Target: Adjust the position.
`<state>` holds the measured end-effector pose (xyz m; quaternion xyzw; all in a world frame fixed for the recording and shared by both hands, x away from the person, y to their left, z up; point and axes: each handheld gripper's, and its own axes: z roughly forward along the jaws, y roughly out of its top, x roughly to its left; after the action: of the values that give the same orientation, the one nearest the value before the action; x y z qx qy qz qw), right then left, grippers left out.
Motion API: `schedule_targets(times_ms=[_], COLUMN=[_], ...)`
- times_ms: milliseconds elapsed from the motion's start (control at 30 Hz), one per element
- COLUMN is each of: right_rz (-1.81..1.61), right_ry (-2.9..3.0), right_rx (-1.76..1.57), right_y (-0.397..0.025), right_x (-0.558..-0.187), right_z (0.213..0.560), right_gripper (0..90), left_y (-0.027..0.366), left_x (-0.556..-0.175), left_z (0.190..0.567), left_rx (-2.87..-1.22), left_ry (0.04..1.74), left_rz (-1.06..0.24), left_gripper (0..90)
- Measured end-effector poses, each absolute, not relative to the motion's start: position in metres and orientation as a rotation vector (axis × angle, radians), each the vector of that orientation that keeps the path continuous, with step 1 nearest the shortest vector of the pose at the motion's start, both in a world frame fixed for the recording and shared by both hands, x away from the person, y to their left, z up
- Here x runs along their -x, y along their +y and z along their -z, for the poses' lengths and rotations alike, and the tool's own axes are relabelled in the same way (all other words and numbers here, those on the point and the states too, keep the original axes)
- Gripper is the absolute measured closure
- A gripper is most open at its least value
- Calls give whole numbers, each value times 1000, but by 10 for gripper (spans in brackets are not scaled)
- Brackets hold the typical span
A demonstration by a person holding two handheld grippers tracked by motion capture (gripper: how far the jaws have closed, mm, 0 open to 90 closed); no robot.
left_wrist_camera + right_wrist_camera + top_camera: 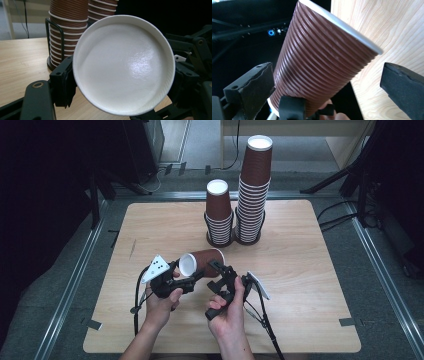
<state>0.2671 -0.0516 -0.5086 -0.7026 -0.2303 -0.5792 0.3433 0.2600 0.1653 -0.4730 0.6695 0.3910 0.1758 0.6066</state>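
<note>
Brown ribbed paper cup (pixel 202 262) lying sideways between both grippers | left gripper (pixel 191 279) clamped on its base end | right gripper (pixel 216 266) jaws spread wide around its wall, not touching

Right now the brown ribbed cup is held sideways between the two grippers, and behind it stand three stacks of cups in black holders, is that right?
Not quite: the high view shows two stacks, not three. The brown ribbed cup does lie sideways between the grippers.
</note>
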Motion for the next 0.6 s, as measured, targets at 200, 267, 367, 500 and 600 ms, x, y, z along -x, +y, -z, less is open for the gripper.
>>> schedule_targets(times_ms=[200, 267, 367, 500, 600], right_rz=[1481, 1486, 1488, 1480, 1477], right_ry=[-507, -481, -446, -425, -410], right_rx=[1833, 1836, 1840, 1844, 1857], right_y=[-48, -48, -49, -49, -47], right_x=[-271, -273, -276, -279, -285], right_z=[510, 510, 512, 514, 517], right_gripper=[0, 0, 0, 0, 0], left_y=[160, 158, 157, 155, 154], left_x=[-258, -257, -257, -256, -255], left_z=[474, 475, 474, 475, 475], left_rx=[-1567, -1570, -1575, -1577, -1591], left_ry=[888, 883, 878, 871, 859], left_rz=[-430, -436, -442, -442, -443], left_gripper=[228, 228, 228, 229, 229])
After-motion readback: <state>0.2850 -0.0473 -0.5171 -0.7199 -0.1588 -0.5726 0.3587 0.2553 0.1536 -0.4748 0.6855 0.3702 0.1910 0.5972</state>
